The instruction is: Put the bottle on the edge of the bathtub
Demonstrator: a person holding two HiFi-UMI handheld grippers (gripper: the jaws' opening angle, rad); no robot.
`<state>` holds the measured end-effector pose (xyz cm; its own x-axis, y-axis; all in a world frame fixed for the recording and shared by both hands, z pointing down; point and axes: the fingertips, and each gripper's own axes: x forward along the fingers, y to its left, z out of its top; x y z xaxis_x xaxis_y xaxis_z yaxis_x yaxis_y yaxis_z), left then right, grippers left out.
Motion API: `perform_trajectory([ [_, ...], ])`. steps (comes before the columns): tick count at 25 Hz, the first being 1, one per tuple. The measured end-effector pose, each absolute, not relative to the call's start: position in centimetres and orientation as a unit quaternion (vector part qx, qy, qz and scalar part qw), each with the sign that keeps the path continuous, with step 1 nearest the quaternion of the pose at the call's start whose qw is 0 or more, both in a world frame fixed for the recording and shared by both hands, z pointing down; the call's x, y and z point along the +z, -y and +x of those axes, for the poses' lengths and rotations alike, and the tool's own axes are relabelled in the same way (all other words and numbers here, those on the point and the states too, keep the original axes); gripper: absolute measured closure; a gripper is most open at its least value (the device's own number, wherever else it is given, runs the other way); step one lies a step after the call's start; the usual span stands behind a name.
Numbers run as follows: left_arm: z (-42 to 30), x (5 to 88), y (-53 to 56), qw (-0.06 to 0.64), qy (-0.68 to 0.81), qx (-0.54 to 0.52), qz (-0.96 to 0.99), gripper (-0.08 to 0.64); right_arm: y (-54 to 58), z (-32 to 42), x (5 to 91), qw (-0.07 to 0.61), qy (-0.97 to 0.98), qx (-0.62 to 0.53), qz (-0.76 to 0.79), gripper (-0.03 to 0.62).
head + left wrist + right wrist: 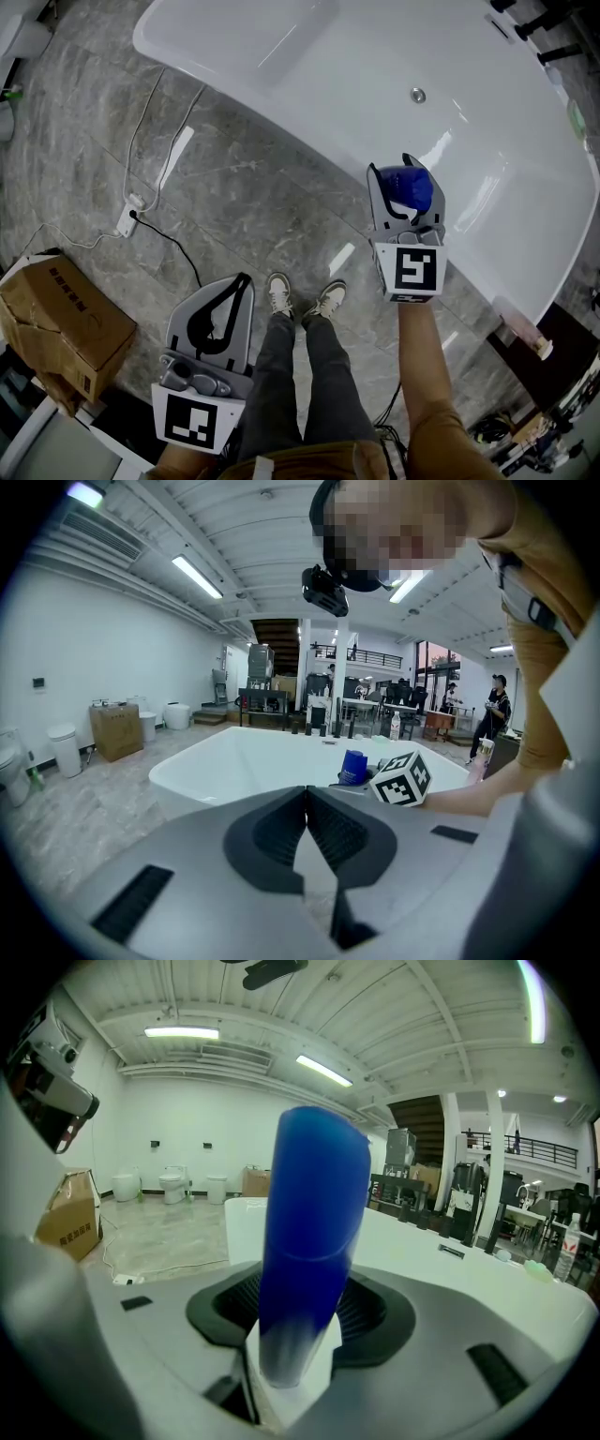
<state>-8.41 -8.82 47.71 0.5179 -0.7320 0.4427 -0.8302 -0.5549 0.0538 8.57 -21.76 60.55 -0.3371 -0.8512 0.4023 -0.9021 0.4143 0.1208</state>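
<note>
Roughly upright bottle [314,1241], long axis vertical

The cardboard box [56,314] bears print too small to read.

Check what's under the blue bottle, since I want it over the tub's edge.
White bathtub edge shows just under the blue bottle, between the jaws of the right gripper. The bottle's base covers the contact spot, so whether it rests there is unseen.

The bottle [410,187] stands at the bathtub's [272,112] near edge, between the right gripper's [398,173] jaws; the left gripper [242,283] hangs over the floor, cardboard box [61,314] to its left
</note>
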Motion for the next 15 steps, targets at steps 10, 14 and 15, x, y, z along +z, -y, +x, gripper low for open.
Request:
perform_trajectory([
  [10, -8.40, 47.68, 8.79, 0.129, 0.451, 0.189, 0.863, 0.554, 21.71, 8.81, 60.23, 0.206, 0.813, 0.060, 0.541, 0.372],
  [14, -8.21, 47.81, 8.54, 0.130, 0.450, 0.191, 0.863, 0.554, 21.45, 8.97, 60.21, 0.206, 0.813, 0.061, 0.541, 0.369],
  [15, -8.18, 47.77, 8.48, 0.130, 0.450, 0.191, 0.863, 0.554, 21.39, 9.00, 60.13, 0.206, 0.813, 0.062, 0.541, 0.369],
])
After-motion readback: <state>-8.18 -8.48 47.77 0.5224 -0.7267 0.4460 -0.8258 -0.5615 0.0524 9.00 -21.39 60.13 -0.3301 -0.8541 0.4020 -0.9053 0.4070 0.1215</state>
